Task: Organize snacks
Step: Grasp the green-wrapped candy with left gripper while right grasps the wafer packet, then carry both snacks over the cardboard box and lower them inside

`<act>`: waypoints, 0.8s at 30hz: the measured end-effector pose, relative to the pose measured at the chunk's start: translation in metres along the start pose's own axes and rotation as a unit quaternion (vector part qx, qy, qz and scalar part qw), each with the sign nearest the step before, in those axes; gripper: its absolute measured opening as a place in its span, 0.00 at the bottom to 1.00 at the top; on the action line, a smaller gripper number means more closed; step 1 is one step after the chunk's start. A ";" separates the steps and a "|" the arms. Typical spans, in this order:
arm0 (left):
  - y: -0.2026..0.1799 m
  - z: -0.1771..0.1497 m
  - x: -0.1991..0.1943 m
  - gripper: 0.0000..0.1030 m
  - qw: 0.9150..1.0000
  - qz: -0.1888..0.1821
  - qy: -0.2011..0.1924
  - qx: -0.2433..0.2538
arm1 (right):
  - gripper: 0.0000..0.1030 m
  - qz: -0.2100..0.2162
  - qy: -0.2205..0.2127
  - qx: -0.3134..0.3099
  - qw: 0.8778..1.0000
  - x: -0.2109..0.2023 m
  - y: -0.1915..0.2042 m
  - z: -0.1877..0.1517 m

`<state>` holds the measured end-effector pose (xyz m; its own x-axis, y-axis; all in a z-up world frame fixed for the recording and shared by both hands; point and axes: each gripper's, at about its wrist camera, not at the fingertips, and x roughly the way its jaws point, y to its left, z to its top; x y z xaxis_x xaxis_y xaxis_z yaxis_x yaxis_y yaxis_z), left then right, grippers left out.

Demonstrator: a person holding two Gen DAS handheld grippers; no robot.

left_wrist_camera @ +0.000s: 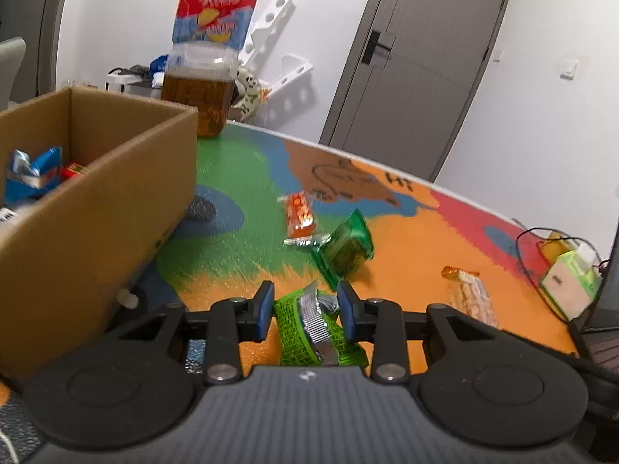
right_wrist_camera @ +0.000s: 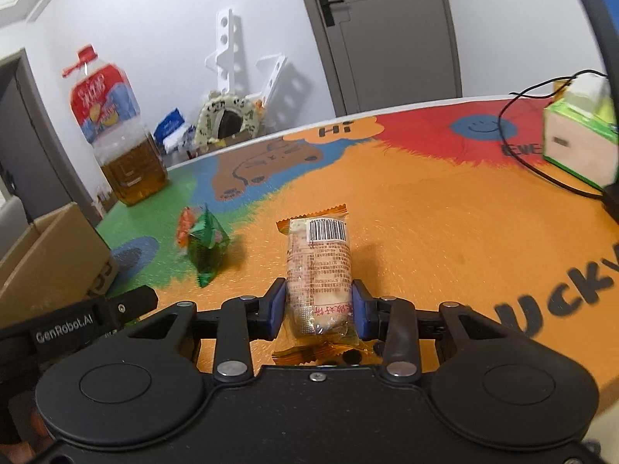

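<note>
- Left gripper: jaws narrowed onto a green packet, pads pressing its crinkled sides; packet held, apparently just off the mat.
- Right gripper: jaws narrowed onto a clear cracker pack, gripped at its near end, far end with the barcode sticking forward over the mat.
- Box at the left, already holding a blue packet and something red; likely the drop point for both loads.
- Still loose on the mat: orange packet, dark-green packet touching it.
- Risk: cracker pack pinched near one end only, so may droop or slide out on a quick swing; contents may also crack under the squeeze.
- Risk: green packet is slick foil, bunched between the pads; could twist free on the way over the box wall.
- Risk: both grippers heading for one box may collide, or a load may clip the box rim.
- Risk: bottle stands just behind the box; a wide swing could knock it.
- Left view only: inside of the box, and the green packet in its jaws.
- Right view only: cracker pack's label and grip, the other gripper's side at bottom left, more of the tissue box and cable.
</note>
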<state>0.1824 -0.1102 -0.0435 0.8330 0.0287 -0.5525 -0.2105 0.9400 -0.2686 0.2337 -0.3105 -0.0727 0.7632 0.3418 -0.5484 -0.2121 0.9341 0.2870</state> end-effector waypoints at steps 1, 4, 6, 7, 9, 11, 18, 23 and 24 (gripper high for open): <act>0.000 0.001 -0.006 0.33 1.000 -0.003 -0.005 0.002 | 0.35 0.006 -0.004 0.004 1.000 -0.004 0.001 -0.002; 0.001 0.004 -0.020 0.33 1.000 -0.008 -0.014 0.003 | 0.35 0.014 -0.011 0.003 1.000 -0.014 0.006 -0.007; 0.002 0.007 -0.029 0.33 1.000 -0.009 -0.024 0.003 | 0.35 0.018 -0.015 0.001 1.000 -0.019 0.011 -0.007; 0.002 0.009 -0.033 0.33 1.000 -0.009 -0.028 0.004 | 0.35 0.020 -0.018 0.000 1.000 -0.022 0.013 -0.006; 0.003 0.012 -0.043 0.33 0.999 -0.011 -0.036 0.004 | 0.35 0.026 -0.026 -0.002 0.999 -0.028 0.019 -0.004; 0.004 0.016 -0.052 0.33 0.999 -0.012 -0.047 0.006 | 0.35 0.034 -0.033 -0.004 0.999 -0.034 0.025 -0.002; 0.016 0.028 -0.077 0.33 0.997 -0.008 -0.072 0.011 | 0.35 0.059 -0.059 -0.018 0.996 -0.053 0.048 0.007; 0.027 0.037 -0.088 0.33 0.997 -0.006 -0.081 0.005 | 0.34 0.068 -0.070 -0.034 0.995 -0.060 0.066 0.013; 0.029 0.039 -0.090 0.33 0.996 -0.005 -0.084 0.004 | 0.35 0.069 -0.071 -0.036 0.994 -0.060 0.069 0.014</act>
<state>0.1207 -0.0722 0.0290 0.9090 0.0741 -0.4102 -0.1977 0.9429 -0.2679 0.1813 -0.2679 -0.0089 0.8007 0.4550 -0.3897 -0.3610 0.8856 0.2921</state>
